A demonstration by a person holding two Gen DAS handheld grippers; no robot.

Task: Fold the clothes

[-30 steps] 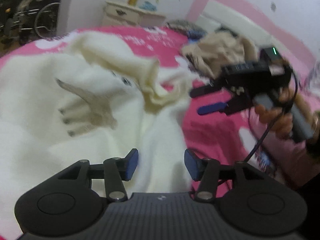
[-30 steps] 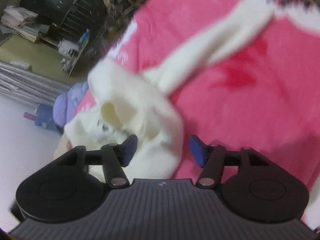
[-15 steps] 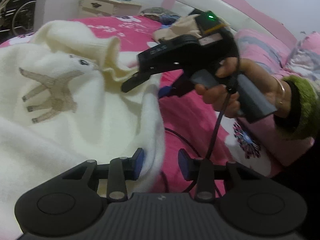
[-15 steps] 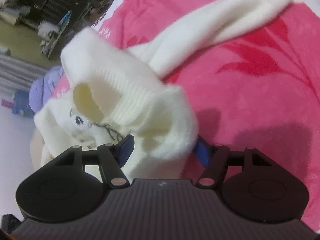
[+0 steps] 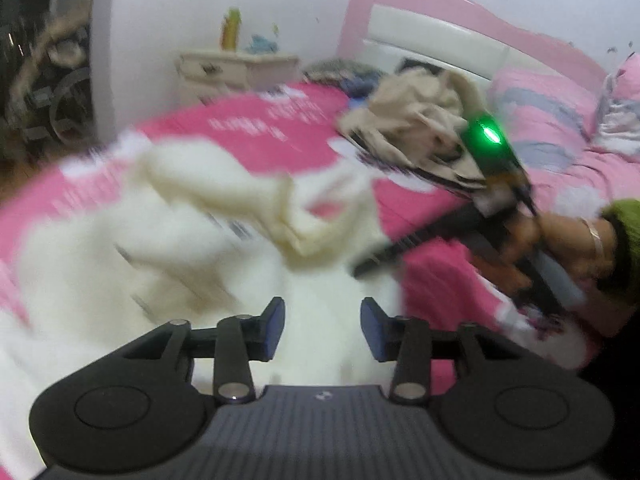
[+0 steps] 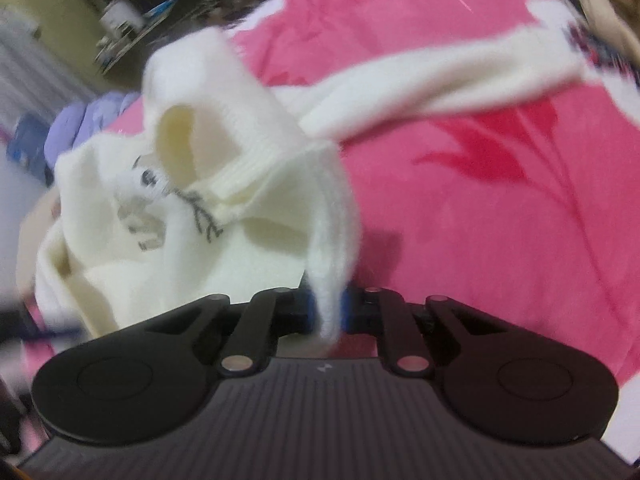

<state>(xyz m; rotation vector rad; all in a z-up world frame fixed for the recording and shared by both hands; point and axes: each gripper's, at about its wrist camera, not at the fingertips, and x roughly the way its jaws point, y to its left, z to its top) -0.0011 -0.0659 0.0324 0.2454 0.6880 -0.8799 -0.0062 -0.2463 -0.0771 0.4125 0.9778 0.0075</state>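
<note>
Left gripper (image 5: 322, 328): nearest the lens, blue pads spread wide, nothing pinched; white knit fills the gap behind them, but whether it touches the fabric can't be told.
Right gripper (image 6: 327, 309): pads pressed together on a fold of the cream sweater (image 6: 224, 200), the pinched edge bunching up between them and spilling over.
Sweater, right wrist view: collar gapes open just beyond the pads, ribbed rim curling; a small dark stitched motif sits beside it, too smeared to read.
Sleeve (image 6: 432, 80): stretches away up and right across the pink bedspread (image 6: 500, 208); its cuff end melts into blur near the top right.
Sweater, left wrist view (image 5: 160, 240): heavy motion blur, folds and any print unreadable; its lower left side runs out of frame.
Hand (image 5: 560, 240): on the right, gripping the other tool's handle, green sleeve (image 5: 624, 248) cut off at the frame edge; that tool's tips reach to the sweater's right edge.
Open room: bare pink bedspread to the right of the sweater, and more beyond it.
Beige clothes pile (image 5: 416, 128): farther back on the bed, partly hidden behind the tool's green light.
Far edge: pink headboard (image 5: 440, 28) and a pale nightstand (image 5: 236, 68) against the wall, soft and indistinct.
</note>
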